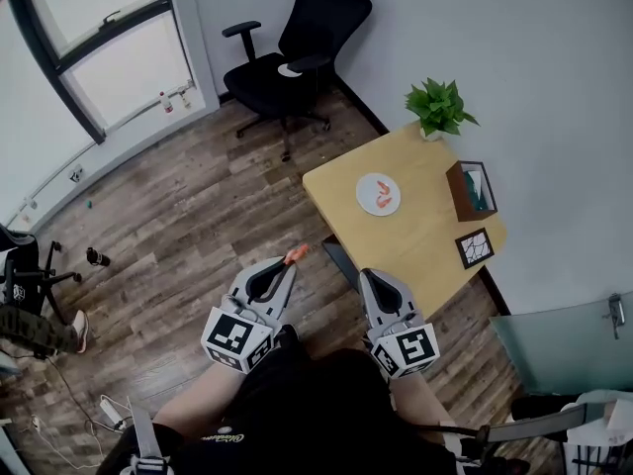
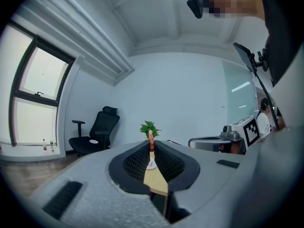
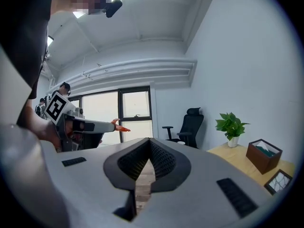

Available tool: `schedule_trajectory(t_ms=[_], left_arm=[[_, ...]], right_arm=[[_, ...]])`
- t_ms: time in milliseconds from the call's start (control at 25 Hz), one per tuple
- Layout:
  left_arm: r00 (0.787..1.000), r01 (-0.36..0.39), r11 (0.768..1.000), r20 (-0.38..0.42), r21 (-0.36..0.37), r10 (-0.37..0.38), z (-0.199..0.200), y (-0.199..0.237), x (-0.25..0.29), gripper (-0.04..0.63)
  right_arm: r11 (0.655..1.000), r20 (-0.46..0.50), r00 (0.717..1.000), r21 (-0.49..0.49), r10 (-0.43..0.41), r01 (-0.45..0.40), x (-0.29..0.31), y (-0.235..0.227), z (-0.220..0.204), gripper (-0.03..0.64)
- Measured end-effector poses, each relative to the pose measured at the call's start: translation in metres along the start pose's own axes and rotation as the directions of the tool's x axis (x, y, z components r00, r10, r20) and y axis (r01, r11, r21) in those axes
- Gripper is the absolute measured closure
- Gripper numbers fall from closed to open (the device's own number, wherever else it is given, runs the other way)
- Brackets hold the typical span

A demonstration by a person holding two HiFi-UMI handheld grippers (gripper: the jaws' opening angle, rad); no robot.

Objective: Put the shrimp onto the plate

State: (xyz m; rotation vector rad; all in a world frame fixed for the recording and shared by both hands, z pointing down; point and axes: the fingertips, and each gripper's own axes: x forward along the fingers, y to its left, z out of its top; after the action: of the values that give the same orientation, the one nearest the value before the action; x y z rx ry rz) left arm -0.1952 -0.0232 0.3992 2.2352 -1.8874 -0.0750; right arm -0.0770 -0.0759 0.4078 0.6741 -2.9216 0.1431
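1. Head view: the left gripper [image 1: 288,267] sits at lower centre-left, over the wood floor [image 1: 178,216]. Its jaws are pinched on an orange shrimp [image 1: 296,254] that sticks out past the tips. The right gripper [image 1: 367,277] is just to its right, near the near edge of the table [image 1: 425,236], with its jaws together and nothing showing between them. The white plate [image 1: 370,194] lies on the table in the upper-right part of the frame, well apart from the shrimp, and an orange piece [image 1: 387,196] rests on it. A potted plant [image 1: 438,107], a brown box [image 1: 472,188] and a picture frame [image 1: 474,247] stand along the table's far side. An office chair [image 1: 297,52] is at top centre.

2. Left gripper view: the left gripper [image 2: 151,144] is clamped on the shrimp [image 2: 151,137], which stands upright at the tips in the middle of the frame. Through the slit below it, the plate [image 2: 151,165] and table [image 2: 156,179] show. The right gripper [image 2: 237,136] is at the right.

3. Right gripper view: the right gripper [image 3: 149,141] is closed at the tips and empty, with floor planks showing through the slit. At the left, the left gripper [image 3: 108,124] holds the shrimp [image 3: 119,126] in the air. The plant [image 3: 231,125] and box [image 3: 263,155] are at the right.
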Motion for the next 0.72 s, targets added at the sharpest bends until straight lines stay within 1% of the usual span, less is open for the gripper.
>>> schedule_trajectory(t_ms=[160,360,520,640,720], left_arm=[[1.0,0.013,1.0,-0.019,-0.015,-0.013,-0.002,0.028,0.015,0.569],[0.998,0.034,0.999,-0.042,-0.037,-0.036,-0.008,0.043,0.041,0.569],[0.997,0.051,0.998,-0.054,-0.035,-0.053,-0.009,0.049,0.071,0.569],[0.997,0.053,0.998,-0.059,-0.016,-0.054,-0.004,0.055,0.094,0.569],[0.997,0.058,0.998,-0.057,0.001,-0.058,0.004,0.054,0.111,0.569]], right_arm=[[1.0,-0.014,1.0,0.009,-0.017,0.017,0.027,-0.006,0.0,0.614],[0.999,-0.034,0.999,0.024,-0.038,0.039,0.047,-0.022,-0.006,0.614],[0.998,-0.028,0.998,0.038,-0.053,0.054,0.063,-0.048,-0.008,0.614],[0.997,-0.009,0.998,0.055,-0.058,0.058,0.077,-0.068,-0.005,0.614],[0.997,0.006,0.998,0.049,-0.055,0.055,0.084,-0.083,0.003,0.614]])
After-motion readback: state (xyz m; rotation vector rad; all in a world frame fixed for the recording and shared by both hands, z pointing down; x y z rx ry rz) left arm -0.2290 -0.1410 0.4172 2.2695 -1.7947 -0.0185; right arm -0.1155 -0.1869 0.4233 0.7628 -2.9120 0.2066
